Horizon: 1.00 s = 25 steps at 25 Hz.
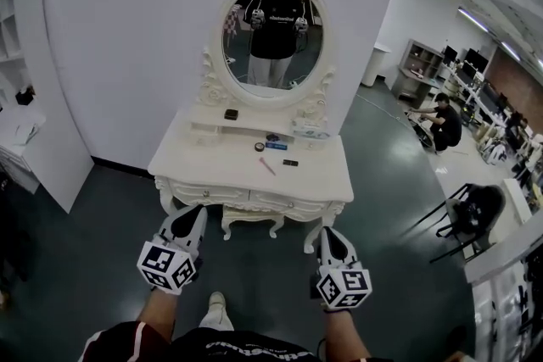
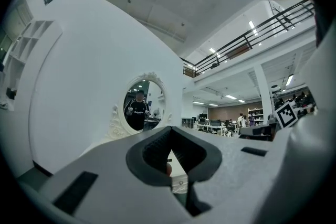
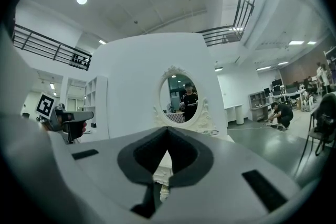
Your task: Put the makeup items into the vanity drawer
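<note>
The white vanity table [image 1: 212, 169] with an oval mirror [image 1: 271, 34] stands ahead against the wall. Its two front drawers [image 1: 208, 194] are closed. On top lie a black compact [image 1: 231, 114], a round tin [image 1: 260, 147], a blue item [image 1: 276, 145], a pink stick [image 1: 267, 166] and a small black item [image 1: 290, 163]. My left gripper [image 1: 193, 214] and right gripper [image 1: 330, 233] hover side by side in front of the table, well short of it. Both are shut and hold nothing, as seen at the left gripper [image 2: 169, 129] and the right gripper [image 3: 168, 131].
A white shelf unit [image 1: 38, 131] stands at the left. To the right, a person crouches on the floor [image 1: 443, 121], and a black chair [image 1: 471, 212] stands nearer. Dark green floor lies between me and the vanity.
</note>
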Available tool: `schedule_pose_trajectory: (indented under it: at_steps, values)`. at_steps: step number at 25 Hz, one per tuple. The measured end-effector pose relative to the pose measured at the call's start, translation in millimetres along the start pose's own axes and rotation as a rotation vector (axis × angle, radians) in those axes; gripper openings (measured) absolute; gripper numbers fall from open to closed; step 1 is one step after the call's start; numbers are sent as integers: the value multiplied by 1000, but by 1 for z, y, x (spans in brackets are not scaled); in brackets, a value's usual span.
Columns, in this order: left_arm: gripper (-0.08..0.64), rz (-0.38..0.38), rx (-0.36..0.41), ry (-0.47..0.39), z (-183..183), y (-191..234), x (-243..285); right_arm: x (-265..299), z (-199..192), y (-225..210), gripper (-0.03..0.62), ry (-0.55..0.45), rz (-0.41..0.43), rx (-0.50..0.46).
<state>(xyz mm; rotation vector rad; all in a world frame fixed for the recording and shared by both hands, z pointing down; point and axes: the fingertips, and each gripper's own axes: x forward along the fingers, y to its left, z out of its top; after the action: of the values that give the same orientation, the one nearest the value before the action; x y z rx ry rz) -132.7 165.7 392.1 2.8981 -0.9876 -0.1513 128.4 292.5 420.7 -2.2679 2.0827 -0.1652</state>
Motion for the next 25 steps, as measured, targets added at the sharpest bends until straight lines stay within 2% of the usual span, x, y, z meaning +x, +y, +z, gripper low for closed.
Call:
schedule_pose_trajectory:
  at_steps: [8,14,21,25]
  values:
    - [3,-35,12,20,7,63,70,96,5,3,3,6,-8,62]
    - [3,-59,5,13,17,111,108,154,17,14,3,-4,-8,63]
    - [3,-91,-2,-1,21,148,137,198,23,30,3,13,-7,44]
    - [3,-90,-32,-3,14,161,149,209,19,28,3,36,-13,34]
